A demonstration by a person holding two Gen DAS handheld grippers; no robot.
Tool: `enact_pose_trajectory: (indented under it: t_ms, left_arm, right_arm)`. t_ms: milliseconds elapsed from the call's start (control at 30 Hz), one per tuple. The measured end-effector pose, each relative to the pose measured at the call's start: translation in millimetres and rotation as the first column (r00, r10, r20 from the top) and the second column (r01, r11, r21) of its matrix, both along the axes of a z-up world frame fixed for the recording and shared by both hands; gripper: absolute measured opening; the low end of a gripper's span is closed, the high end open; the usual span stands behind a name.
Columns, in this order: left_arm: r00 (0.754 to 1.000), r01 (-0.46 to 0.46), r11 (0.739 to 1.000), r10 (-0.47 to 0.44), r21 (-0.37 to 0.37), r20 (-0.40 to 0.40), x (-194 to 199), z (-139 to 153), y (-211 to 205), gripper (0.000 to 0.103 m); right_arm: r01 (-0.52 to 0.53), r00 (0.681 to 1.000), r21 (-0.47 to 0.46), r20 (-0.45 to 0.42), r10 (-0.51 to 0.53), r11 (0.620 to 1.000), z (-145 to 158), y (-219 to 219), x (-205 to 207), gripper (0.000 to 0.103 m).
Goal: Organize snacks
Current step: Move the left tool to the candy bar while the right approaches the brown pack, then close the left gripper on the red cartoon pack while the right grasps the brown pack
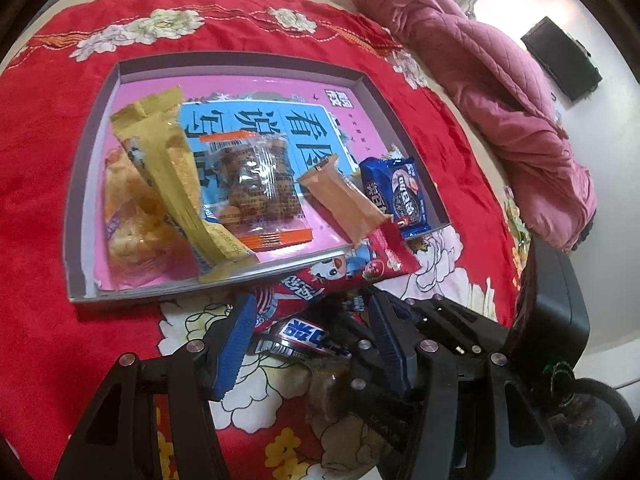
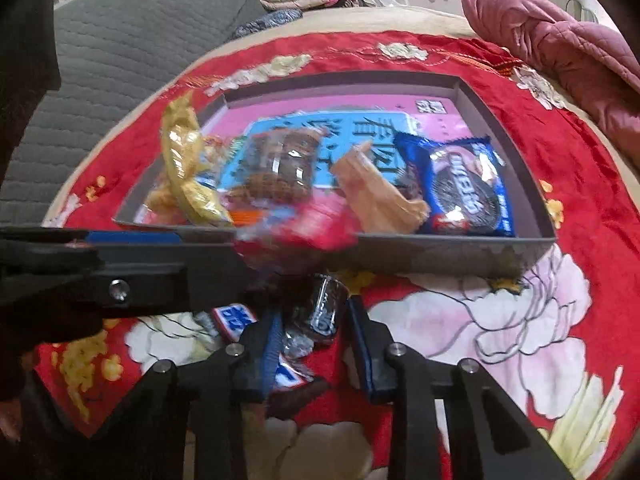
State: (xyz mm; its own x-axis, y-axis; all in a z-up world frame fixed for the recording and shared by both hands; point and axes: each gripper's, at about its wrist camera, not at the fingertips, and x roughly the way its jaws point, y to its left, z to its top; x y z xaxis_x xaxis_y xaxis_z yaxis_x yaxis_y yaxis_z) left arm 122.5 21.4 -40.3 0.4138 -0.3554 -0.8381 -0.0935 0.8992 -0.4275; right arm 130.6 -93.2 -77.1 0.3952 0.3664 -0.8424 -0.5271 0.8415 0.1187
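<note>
**Two tools over loose snacks beside the tray**

Two snacks lie outside the grey tray [image 1: 76,216] on the red floral blanket [image 1: 36,128]: a dark bar with blue-white lettering [image 1: 304,340] and a red strawberry packet [image 1: 360,264] leaning on the tray's near wall. The left tool [image 1: 308,344] is spread wide around the bar. The right tool [image 2: 312,344] is spread around a small dark cookie pack [image 2: 320,312]. Inside the tray sit a yellow wrapper [image 1: 176,176], a clear biscuit bag [image 1: 256,180] and a blue Oreo pack [image 1: 400,196].

"OREO" reads upside down on the blue cookie pack [image 2: 466,192].
</note>
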Motion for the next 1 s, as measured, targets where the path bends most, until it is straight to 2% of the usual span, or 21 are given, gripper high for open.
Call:
enact_pose_trajectory:
  t_ms: [67,167,400,733,800,900,1000]
  left_arm:
    - [1.0,0.009,1.0,-0.009,-0.005,-0.002,1.7,-2.8,-1.9,0.06]
    - [1.0,0.017,1.0,-0.017,0.011,0.0,5.0,-5.1,-4.2,0.06]
    - [0.999,0.032,0.999,-0.032,0.032,-0.011,13.0,-13.8,-9.1,0.06]
    - [0.999,-0.018,0.989,0.022,0.145,-0.028,19.2,-24.8,-29.5,0.059]
    - [0.999,-0.035,0.985,0.039,0.17,-0.021,19.1,-26.2,-33.0,0.055]
    - [0.998,-0.056,0.979,0.06,0.197,-0.014,17.2,-28.1,-33.4,0.042]
    - [0.999,-0.044,0.974,0.045,0.222,-0.001,13.8,-26.8,-32.9,0.036]
  right_arm:
    - [0.004,1.0,0.002,-0.009,-0.004,1.0,0.5,-4.3,0.9,0.03]
    - [0.007,1.0,-0.034,0.028,-0.006,0.999,5.0,-10.2,0.1,0.03]
    - [0.078,0.997,0.023,-0.014,-0.078,0.997,9.2,-41.9,13.2,0.03]
    - [0.087,0.996,0.045,-0.03,-0.085,0.995,11.3,-51.7,14.5,0.03]
    - [0.087,0.996,0.05,-0.033,-0.086,0.995,11.7,-52.5,14.8,0.03]
    - [0.085,0.996,0.05,-0.039,-0.083,0.995,11.0,-53.2,14.8,0.03]
    - [0.089,0.996,0.06,-0.036,-0.087,0.994,13.1,-54.1,14.7,0.03]
